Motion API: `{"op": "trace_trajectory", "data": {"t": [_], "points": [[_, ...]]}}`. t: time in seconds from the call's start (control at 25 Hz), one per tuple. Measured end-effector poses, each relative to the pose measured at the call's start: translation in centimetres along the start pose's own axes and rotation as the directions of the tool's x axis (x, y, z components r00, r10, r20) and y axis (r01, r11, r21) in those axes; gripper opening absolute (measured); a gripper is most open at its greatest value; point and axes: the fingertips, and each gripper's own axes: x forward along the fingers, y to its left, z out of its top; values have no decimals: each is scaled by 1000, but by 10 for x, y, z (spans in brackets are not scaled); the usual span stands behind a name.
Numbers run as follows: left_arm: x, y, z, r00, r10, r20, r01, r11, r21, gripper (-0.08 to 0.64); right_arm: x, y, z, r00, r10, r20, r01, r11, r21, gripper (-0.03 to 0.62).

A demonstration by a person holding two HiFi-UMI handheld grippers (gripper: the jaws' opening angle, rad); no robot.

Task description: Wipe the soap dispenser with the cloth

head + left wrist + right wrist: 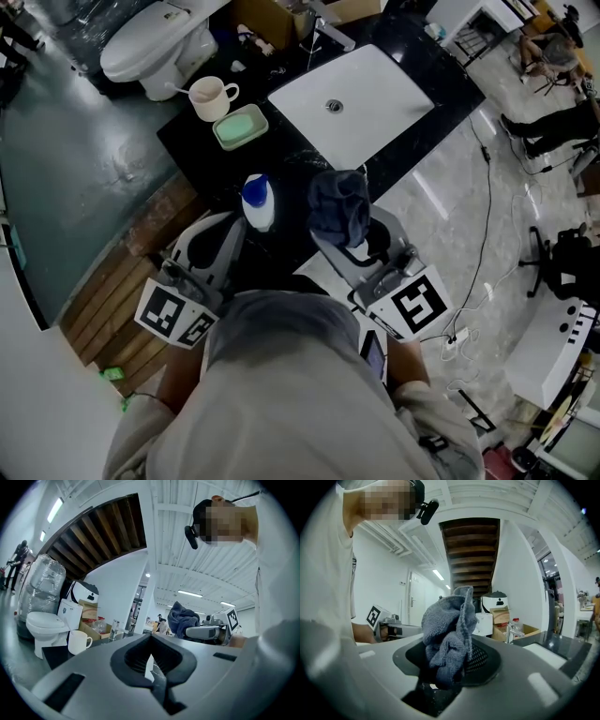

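The soap dispenser [258,202], a white bottle with a blue top, stands on the black counter [187,141] near its front edge. My left gripper [234,230] sits just left of it, pointing level, and its jaws [151,660] are shut with nothing seen between them. The dispenser does not show clearly in the left gripper view. My right gripper [352,234] is to the dispenser's right and shut on a bunched dark blue-grey cloth [339,206]. The cloth [450,639] rises out of the jaws and hides the fingertips. The cloth [183,619] also shows in the left gripper view.
A white sink basin [352,98] with a faucet [328,33] lies behind the grippers. A white mug [211,97] and a green soap dish [240,127] stand at the counter's far left. A toilet [155,42] is beyond the counter. Wooden floor boards [112,291] lie on the left.
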Motion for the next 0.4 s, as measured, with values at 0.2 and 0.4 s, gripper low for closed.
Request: {"op": "trace_trajectory", "data": {"t": [0.2,0.4], "points": [[1,-4,-1,1000,-2,-5,2,1000,7,6,-4,1,-2,1000,7,7,-8,1000,12,169],[2,-3,-6,1000,6,-17,-6,1000,8,6,-7,-3,-6,1000,-1,12,0,999,36,169]]}}
